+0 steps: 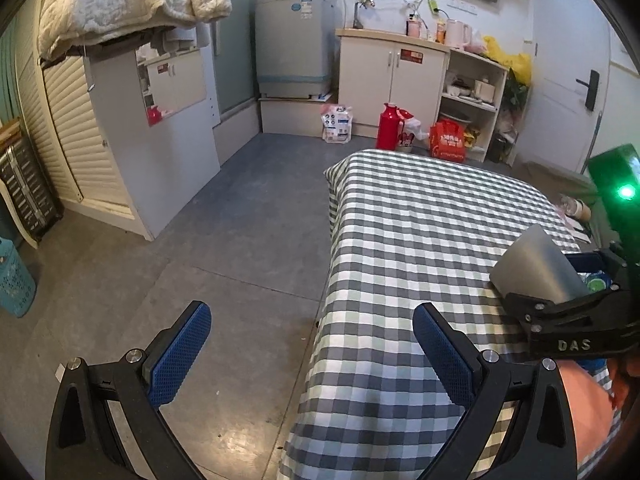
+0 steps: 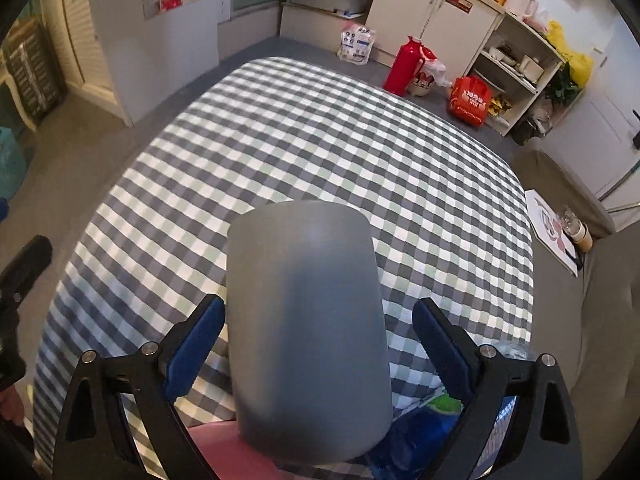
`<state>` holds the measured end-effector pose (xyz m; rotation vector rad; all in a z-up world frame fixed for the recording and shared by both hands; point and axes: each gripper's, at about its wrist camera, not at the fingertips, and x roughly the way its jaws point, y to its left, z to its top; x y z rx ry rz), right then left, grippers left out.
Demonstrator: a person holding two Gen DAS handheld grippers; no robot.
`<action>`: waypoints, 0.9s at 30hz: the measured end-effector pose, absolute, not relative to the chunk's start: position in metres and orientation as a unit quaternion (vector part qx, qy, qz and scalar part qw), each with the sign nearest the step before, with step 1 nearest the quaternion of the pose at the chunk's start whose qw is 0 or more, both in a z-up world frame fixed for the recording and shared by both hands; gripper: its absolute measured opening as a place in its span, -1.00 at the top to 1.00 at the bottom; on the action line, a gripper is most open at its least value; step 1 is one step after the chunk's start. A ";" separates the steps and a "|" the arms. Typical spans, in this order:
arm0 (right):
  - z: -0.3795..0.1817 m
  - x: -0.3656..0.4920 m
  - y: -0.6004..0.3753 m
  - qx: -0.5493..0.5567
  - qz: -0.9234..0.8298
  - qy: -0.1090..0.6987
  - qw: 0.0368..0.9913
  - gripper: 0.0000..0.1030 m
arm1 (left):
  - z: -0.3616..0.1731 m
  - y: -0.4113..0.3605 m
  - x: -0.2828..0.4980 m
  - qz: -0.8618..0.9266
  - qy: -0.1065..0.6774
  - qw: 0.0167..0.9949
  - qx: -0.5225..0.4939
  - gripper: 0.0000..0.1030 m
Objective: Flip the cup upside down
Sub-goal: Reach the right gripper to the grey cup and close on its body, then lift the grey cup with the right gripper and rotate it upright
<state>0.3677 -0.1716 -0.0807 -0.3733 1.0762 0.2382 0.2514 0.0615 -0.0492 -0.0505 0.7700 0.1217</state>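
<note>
1. The left tool [image 1: 312, 354] has its blue pads spread wide, with nothing between them.
2. The right tool [image 2: 318, 346] also stands with its jaws apart; neither pad presses on anything.
3. From the left wrist view, the right tool [image 1: 568, 312] sits just beside, on the right.

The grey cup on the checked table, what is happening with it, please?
A person works with two handheld grippers. The right gripper has the grey cup between its open fingers, which do not clearly touch it. The cup appears to stand wide end down on the checked tablecloth. The left gripper is open and holds nothing, off at the table's edge.
</note>
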 end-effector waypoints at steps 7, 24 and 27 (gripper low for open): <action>-0.069 0.365 -0.169 -0.153 0.119 0.508 0.839 -0.38 | -0.030 0.057 0.239 0.060 0.364 0.929 -0.002 -1.00; 0.062 0.184 -0.201 -0.044 0.094 0.461 0.881 -0.38 | 0.056 0.058 0.117 0.047 0.313 0.948 -0.017 -1.00; 0.042 0.149 -0.199 -0.026 0.091 0.475 0.875 -0.38 | 0.054 0.060 0.098 0.048 0.312 0.949 -0.022 -1.00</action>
